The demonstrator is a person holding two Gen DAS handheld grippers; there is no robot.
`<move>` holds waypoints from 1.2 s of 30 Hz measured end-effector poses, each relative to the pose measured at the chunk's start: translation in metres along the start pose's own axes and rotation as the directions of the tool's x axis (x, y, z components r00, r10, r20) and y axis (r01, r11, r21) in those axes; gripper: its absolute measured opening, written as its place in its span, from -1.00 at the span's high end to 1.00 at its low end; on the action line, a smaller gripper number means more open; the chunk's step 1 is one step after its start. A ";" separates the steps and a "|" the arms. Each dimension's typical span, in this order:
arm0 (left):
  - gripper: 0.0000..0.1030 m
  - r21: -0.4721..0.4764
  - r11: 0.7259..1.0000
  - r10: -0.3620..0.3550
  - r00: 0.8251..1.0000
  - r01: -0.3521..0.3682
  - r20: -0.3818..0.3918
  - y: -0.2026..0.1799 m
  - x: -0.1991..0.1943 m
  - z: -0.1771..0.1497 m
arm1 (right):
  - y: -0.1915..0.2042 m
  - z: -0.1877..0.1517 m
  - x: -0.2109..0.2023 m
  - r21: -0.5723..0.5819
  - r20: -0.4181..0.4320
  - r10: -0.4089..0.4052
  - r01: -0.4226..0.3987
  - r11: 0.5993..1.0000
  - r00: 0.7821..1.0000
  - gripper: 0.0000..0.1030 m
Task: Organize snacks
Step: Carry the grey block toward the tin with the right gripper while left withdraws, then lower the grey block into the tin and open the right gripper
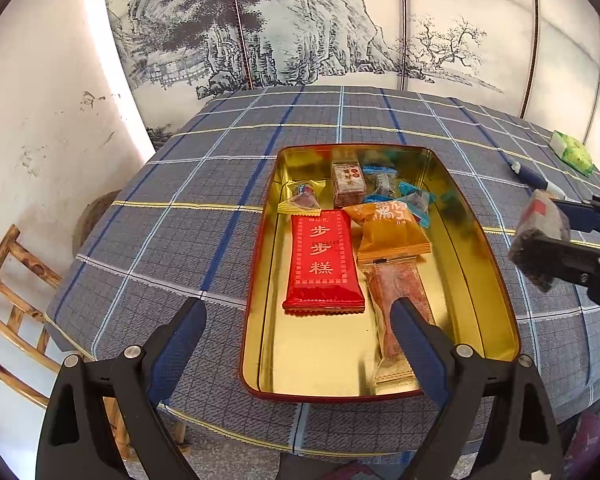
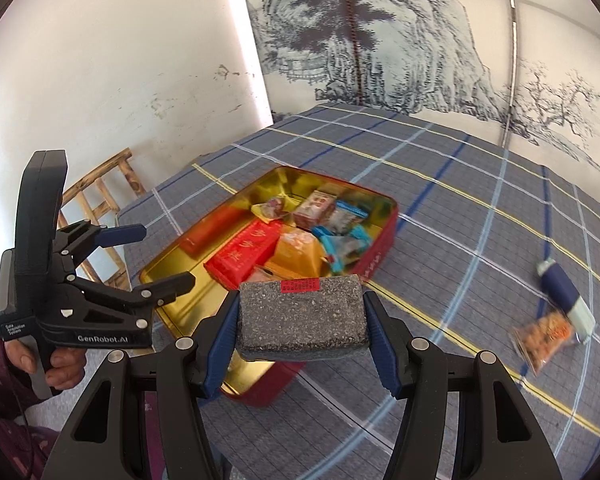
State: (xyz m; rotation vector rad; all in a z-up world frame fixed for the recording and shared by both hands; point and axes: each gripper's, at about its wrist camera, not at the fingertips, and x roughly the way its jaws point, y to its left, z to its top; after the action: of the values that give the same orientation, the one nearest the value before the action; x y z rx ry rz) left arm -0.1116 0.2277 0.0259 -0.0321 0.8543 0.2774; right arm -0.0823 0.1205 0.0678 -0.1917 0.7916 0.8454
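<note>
A gold-lined red tin (image 1: 496, 280) (image 2: 380, 256) sits on the checked tablecloth and holds several wrapped snacks, among them a red packet (image 1: 320, 260) (image 2: 244, 252) and an orange packet (image 1: 388, 232) (image 2: 300, 252). My right gripper (image 2: 300, 316) is shut on a dark speckled block with a red label (image 2: 304, 316) and holds it in the air near the tin's right side; it also shows in the left wrist view (image 1: 540, 240). My left gripper (image 1: 298, 328) (image 2: 156, 256) is open and empty over the tin's near left corner.
On the cloth right of the tin lie a blue and white packet (image 2: 564, 296) (image 1: 536, 178), an orange clear snack bag (image 2: 544, 336) and a green box (image 1: 572, 152). A wooden chair (image 1: 16, 300) stands at the table's left. A painted screen (image 1: 300, 24) stands behind.
</note>
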 end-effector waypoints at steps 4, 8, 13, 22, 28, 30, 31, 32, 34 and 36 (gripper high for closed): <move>-0.78 -0.011 1.000 -0.002 1.000 0.002 0.001 0.005 0.000 -0.001 | 0.009 0.007 0.012 -0.024 -0.014 0.010 -0.010 1.000 1.000 -0.17; -0.78 -0.014 1.000 0.006 1.000 -0.006 0.008 0.009 0.000 -0.002 | 0.013 0.012 0.022 -0.038 -0.024 0.019 -0.020 0.999 1.000 -0.17; -0.79 -0.018 1.000 0.015 1.000 -0.015 0.016 0.013 0.000 -0.004 | 0.015 0.015 0.035 -0.046 -0.046 0.022 -0.024 0.999 0.999 -0.17; -0.81 -0.022 1.000 0.020 1.000 -0.019 0.021 0.018 -0.001 -0.006 | 0.021 0.015 0.052 -0.066 -0.078 0.030 -0.035 0.997 0.997 -0.17; -0.82 -0.030 0.999 0.018 1.000 -0.017 0.014 0.024 0.001 -0.007 | 0.023 0.017 0.062 -0.074 -0.092 0.025 -0.032 0.997 0.995 -0.17; -0.82 -0.032 0.999 0.019 1.000 -0.018 0.011 0.025 0.002 -0.008 | 0.023 0.018 0.065 -0.077 -0.096 0.020 -0.027 0.997 0.995 -0.17; -0.82 -0.033 0.999 0.019 1.000 -0.019 0.011 0.024 0.002 -0.008 | 0.022 0.018 0.066 -0.076 -0.099 0.020 -0.027 0.997 0.995 -0.17; -0.82 -0.035 0.999 0.018 1.000 -0.018 0.010 0.025 0.002 -0.008 | 0.022 0.018 0.068 -0.077 -0.101 0.017 -0.025 0.997 0.995 -0.17; -0.82 -0.039 0.999 0.018 1.000 -0.018 0.009 0.025 0.003 -0.009 | 0.022 0.018 0.070 -0.077 -0.106 0.014 -0.022 0.997 0.994 -0.17; -0.82 -0.041 0.999 0.018 1.000 -0.018 0.007 0.025 0.004 -0.009 | 0.022 0.018 0.073 -0.074 -0.110 0.013 -0.022 0.997 0.994 -0.17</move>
State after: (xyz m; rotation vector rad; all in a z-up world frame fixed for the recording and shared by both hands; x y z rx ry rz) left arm -0.1226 0.2519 0.0193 -0.0614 0.8422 0.3112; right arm -0.0589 0.1863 0.0328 -0.3006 0.8659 0.8876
